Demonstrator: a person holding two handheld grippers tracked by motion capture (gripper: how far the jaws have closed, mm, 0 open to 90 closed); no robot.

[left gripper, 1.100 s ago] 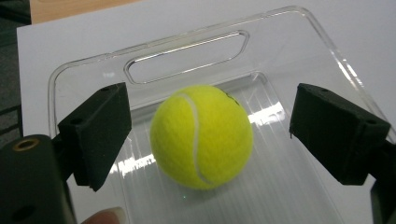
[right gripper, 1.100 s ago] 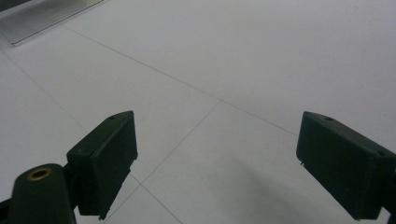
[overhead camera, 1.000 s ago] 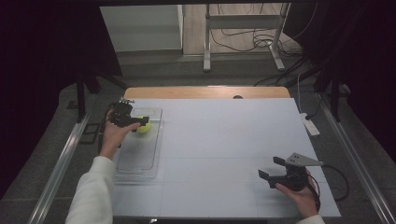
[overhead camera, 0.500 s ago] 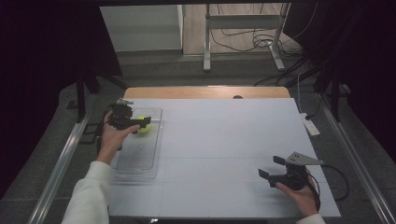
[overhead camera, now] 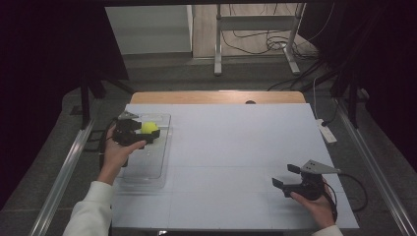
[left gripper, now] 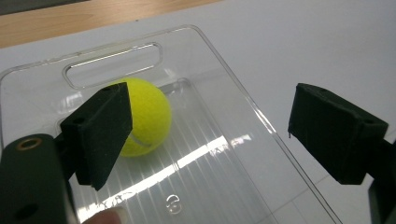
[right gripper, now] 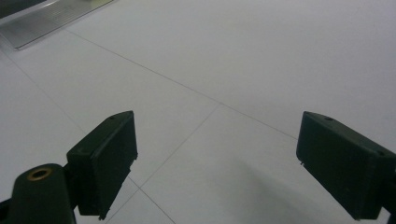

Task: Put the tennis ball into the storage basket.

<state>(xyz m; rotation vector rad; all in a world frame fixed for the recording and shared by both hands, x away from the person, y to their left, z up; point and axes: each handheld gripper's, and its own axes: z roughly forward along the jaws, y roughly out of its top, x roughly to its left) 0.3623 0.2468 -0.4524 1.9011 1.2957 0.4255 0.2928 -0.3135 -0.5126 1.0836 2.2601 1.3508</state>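
A yellow-green tennis ball rests in a clear plastic tray, close to the end with the handle slot. My left gripper hovers open over the tray, and the ball sits just beyond its left jaw, partly hidden by it. From above, the ball lies at the far end of the tray on the table's left side, with the left gripper beside it. My right gripper stands open near the table's front right, over bare white surface, with nothing between its jaws.
The white table top has a wooden strip along its far edge. A white power strip lies at the right edge. A corner of the tray shows far off in the right gripper view. Metal rails run along both sides.
The ball now lies a little farther toward the tray's far end than a second ago. The left hand and gripper shifted slightly. The right gripper has stayed put.
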